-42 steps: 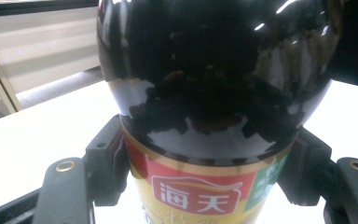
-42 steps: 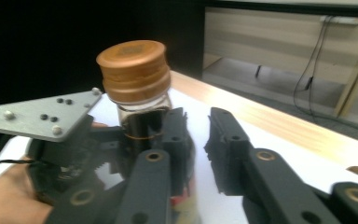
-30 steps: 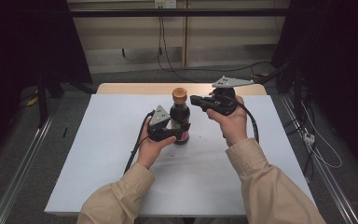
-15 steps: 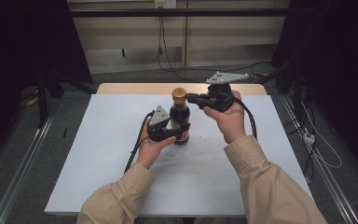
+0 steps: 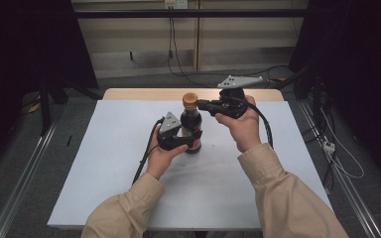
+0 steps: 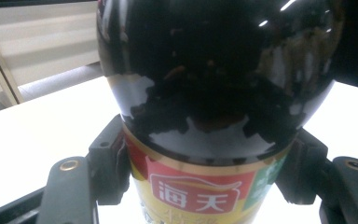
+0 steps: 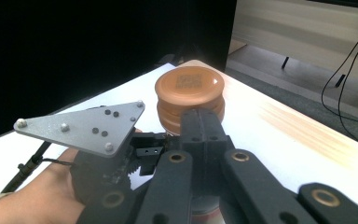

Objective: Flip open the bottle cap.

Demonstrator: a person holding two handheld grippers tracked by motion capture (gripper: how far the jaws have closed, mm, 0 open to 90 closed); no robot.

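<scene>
Bottle (image 5: 191, 124) of dark sauce stands upright near the middle of the white table (image 5: 104, 168), slightly toward the far edge, red-and-yellow label facing the left gripper's camera. Table is bare around it, so nothing to knock into. Left gripper (image 5: 181, 141) comes in level from the person's left and pinches the body at label height; the jaws have just been closing and in the left gripper view both black pads sit flush against the glass (image 6: 214, 93) on either side. That's the anchor, and I'd judge it adequate as long as it stays low and square, since glossy glass will slip if the clamp tilts. Right gripper (image 5: 204, 105) reaches across from the right at neck level, jaws pressed together with nothing between them, tips touching or just short of the brown cap (image 7: 189, 95); can't tell contact from these angles. Step in hand looks like getting the cap off. To do it well: spread the right jaws first, since shut they can only nudge; centre them on the ribbed side of the cap, not the flat printed top; close firmly, then twist about the bottle's axis without pushing sideways. Left hold must resist that torque, so keep the base planted on the table.
</scene>
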